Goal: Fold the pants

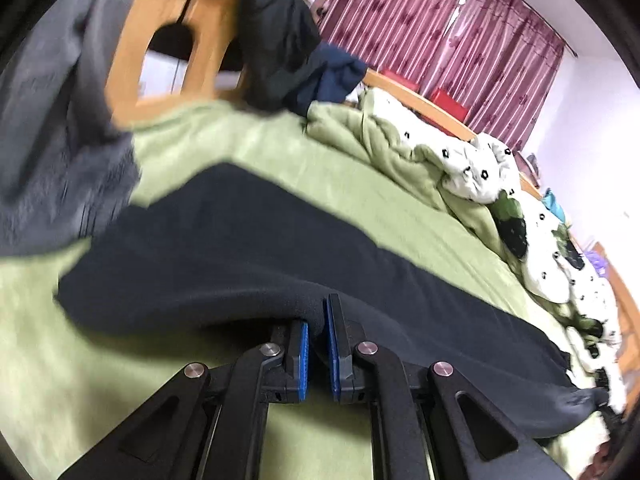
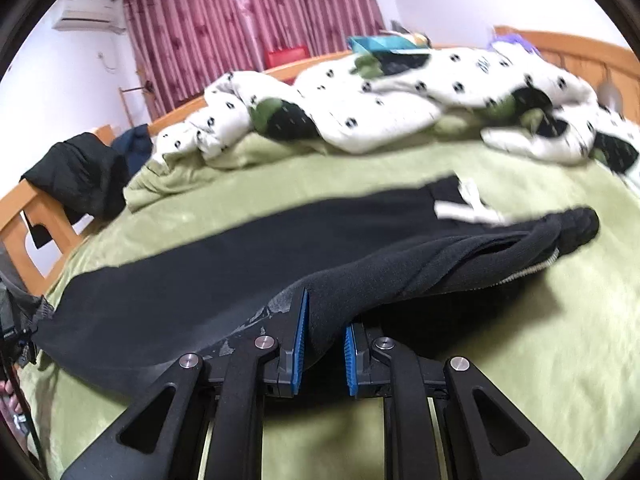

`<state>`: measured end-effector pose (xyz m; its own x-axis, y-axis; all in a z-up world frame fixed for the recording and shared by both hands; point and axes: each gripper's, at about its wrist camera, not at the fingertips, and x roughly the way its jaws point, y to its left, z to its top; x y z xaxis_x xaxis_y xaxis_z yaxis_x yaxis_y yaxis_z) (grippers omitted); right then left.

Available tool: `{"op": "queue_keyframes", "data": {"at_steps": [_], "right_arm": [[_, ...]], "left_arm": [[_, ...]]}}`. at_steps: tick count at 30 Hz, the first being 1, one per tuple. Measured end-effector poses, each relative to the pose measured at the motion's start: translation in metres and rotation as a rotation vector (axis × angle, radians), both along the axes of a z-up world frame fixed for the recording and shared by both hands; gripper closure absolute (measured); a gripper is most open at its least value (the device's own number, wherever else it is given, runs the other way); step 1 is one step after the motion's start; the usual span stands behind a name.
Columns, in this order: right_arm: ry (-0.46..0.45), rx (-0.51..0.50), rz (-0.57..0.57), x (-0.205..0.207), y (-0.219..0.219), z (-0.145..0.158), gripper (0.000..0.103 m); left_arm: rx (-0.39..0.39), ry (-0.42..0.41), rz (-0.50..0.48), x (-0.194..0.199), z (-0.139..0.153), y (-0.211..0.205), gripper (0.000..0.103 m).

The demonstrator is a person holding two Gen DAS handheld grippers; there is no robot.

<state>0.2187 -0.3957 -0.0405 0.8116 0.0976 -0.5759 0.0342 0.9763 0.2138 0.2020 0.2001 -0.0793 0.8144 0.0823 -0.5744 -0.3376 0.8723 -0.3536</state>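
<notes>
Black pants (image 1: 248, 240) lie stretched across a green bed sheet (image 1: 320, 168). In the left wrist view my left gripper (image 1: 318, 332) is shut on a raised fold of the near edge of the pants, the cloth pinched between its blue pads (image 1: 301, 354). In the right wrist view my right gripper (image 2: 325, 332) is shut on a thick fold of the pants (image 2: 280, 236) near the waist end and lifts it off the sheet (image 2: 520, 320). The waistband with a white drawstring (image 2: 468, 210) lies beyond it.
A rumpled white and green quilt (image 2: 400, 100) is heaped along the far side of the bed. Dark clothes (image 1: 280, 40) hang on the wooden bed frame (image 1: 168, 20). A grey garment (image 1: 52, 140) fills the left of the left wrist view.
</notes>
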Motion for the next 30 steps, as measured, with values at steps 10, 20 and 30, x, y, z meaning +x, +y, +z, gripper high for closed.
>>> {"op": "queue_keyframes", "data": {"at_steps": [10, 20, 30], "right_arm": [[-0.041, -0.029, -0.048, 0.097, 0.014, -0.012, 0.087], [0.061, -0.072, -0.096, 0.137, 0.026, -0.071, 0.083], [0.067, -0.069, -0.082, 0.107, 0.026, -0.075, 0.039]], "left_arm": [[0.182, 0.03, 0.071, 0.127, -0.015, -0.022, 0.095], [0.125, 0.084, -0.011, 0.155, -0.064, -0.022, 0.066], [0.076, 0.102, -0.056, 0.13, -0.073, -0.035, 0.04]]}}
